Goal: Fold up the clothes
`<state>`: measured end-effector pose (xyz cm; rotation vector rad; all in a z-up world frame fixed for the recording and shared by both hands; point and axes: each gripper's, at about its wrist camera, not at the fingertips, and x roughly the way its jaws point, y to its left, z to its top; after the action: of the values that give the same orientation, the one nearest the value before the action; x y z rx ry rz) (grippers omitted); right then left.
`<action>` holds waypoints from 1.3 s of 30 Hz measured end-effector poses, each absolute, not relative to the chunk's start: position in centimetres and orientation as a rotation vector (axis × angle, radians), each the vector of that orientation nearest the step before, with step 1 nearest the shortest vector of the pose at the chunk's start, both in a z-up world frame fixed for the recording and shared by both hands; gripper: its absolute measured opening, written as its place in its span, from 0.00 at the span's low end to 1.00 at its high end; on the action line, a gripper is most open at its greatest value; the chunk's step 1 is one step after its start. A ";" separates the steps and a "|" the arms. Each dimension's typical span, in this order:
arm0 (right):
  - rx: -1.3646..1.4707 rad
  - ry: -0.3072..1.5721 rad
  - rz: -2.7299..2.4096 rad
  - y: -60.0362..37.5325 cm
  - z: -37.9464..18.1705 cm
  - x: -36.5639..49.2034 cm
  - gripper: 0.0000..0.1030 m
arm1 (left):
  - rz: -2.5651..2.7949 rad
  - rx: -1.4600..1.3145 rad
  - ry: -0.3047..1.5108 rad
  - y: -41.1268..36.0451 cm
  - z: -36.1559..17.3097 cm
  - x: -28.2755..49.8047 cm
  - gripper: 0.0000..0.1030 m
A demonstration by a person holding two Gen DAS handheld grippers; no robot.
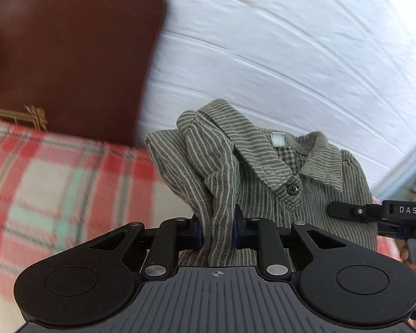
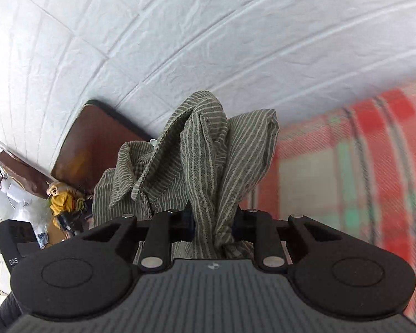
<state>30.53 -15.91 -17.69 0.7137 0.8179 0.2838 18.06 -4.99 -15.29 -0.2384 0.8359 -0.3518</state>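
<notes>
1. A green striped shirt hangs raised above a bed, collar uppermost, stretched between two hand-held grippers.
2. The left gripper is clenched on a bunched fold of the shirt near one shoulder; cloth fills the gap between its fingers.
3. The right gripper is likewise clamped on a gathered twist of the same shirt, seen at the far right of the left wrist view beside the garment's other shoulder.
4. Open air surrounds the shirt's top and sides; its lower part is hidden behind the gripper bodies.
5. Below lies a red, cream and mint plaid blanket, blurred.
6. A dark brown headboard with gold trim stands against a white panelled wall.
7. Beyond the headboard's end, clutter including a yellow bag is piled.
</notes>
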 end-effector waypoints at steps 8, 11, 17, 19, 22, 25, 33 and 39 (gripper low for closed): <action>0.723 0.904 0.232 -14.8 -24.5 35.8 0.34 | -0.250 -0.235 0.936 -3.2 -22.5 23.0 0.44; 0.786 0.892 0.225 -16.0 -25.6 35.1 0.44 | -0.225 -0.323 0.942 -1.1 -23.6 22.8 0.63; 0.615 0.840 0.196 -17.4 -21.9 33.2 0.53 | -0.210 -0.316 0.898 2.0 -19.8 21.5 0.62; 0.530 0.783 0.186 -17.1 -20.0 33.4 0.53 | -0.239 -0.305 0.857 1.9 -18.0 22.0 0.60; 0.454 0.761 0.171 -16.2 -18.6 35.2 0.49 | -0.323 -0.274 0.816 -0.1 -16.5 23.3 0.60; 0.452 0.784 0.151 -15.6 -19.1 36.6 0.15 | -0.368 -0.261 0.827 -1.9 -17.3 24.8 0.60; 0.612 0.875 0.042 -17.1 -23.8 38.9 0.18 | -0.278 -0.291 0.909 -2.3 -22.3 27.5 0.53; 0.617 0.811 0.066 -16.9 -22.6 38.2 0.31 | -0.287 -0.339 0.906 -1.0 -21.6 27.5 0.55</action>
<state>38.22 -16.89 -22.58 0.6173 0.8112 0.0660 27.46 -1.04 -21.65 -0.3392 0.9064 -0.2865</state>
